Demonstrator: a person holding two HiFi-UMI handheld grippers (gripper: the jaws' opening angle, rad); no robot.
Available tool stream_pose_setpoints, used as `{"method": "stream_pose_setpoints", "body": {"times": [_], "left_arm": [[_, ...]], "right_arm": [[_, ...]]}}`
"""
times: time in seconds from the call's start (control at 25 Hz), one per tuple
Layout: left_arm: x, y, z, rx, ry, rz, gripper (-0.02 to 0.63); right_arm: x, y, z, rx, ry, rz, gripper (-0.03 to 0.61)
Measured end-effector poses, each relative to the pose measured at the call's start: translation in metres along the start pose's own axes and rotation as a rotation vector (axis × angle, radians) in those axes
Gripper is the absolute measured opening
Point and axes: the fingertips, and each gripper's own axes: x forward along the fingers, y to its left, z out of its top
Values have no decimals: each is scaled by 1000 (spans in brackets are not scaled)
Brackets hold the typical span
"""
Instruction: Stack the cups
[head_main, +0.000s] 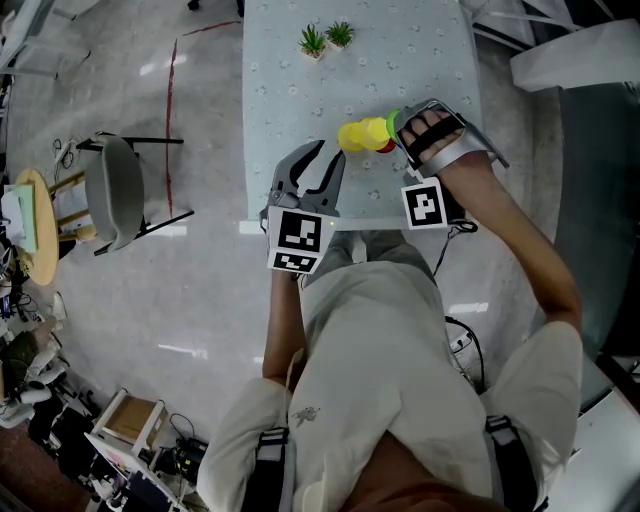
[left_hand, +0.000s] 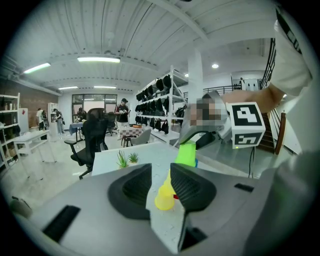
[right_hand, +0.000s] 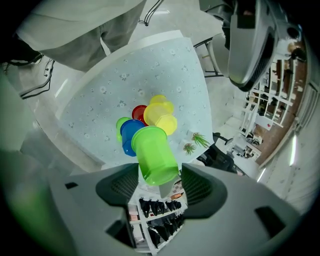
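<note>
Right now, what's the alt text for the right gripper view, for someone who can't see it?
A lime-green cup sits between the right gripper's fingers, grip unclear, with a blue cup, a red cup and yellow cups clustered beyond it on a pale patterned table. Two potted plants stand farther off.

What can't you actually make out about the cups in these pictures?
- Head view: the right gripper covers most of the cups, so their number is unclear.
- Left gripper view: the red cup is almost wholly behind a jaw. A blurred patch covers what is just above the green cup.
- Right gripper view: the green cup hides much of the blue cup, so how the cups nest is unclear.
</note>
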Motion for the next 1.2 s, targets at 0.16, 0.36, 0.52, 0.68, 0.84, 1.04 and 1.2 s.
{"method": "stream_pose_setpoints", "body": {"times": [0.16, 0.36, 0.52, 0.68, 0.84, 1.04, 1.2], "left_arm": [[0, 1, -1, 0, -2, -2, 123], [-2, 2, 2, 3, -9, -1, 123], [-6, 5, 7, 6, -22, -3, 123], [-8, 6, 10, 6, -42, -9, 120], [-9, 5, 16, 16, -65, -17, 115], [-14, -3, 31, 41, -115, -38, 110], [-15, -12, 42, 61, -147, -60, 110]], "right_arm": [[-2, -4, -2, 30, -1, -8, 293], [-13, -10, -11, 107, -14, -48, 298], [-35, -17, -24, 296, -55, -98, 292], [-63, -27, -39, 635, -142, -197, 253], [-90, -38, -62, 1049, -265, -301, 238], [-124, -36, -82, 1472, -395, -438, 194], [-138, -23, -91, 1679, -461, -512, 166]]}}
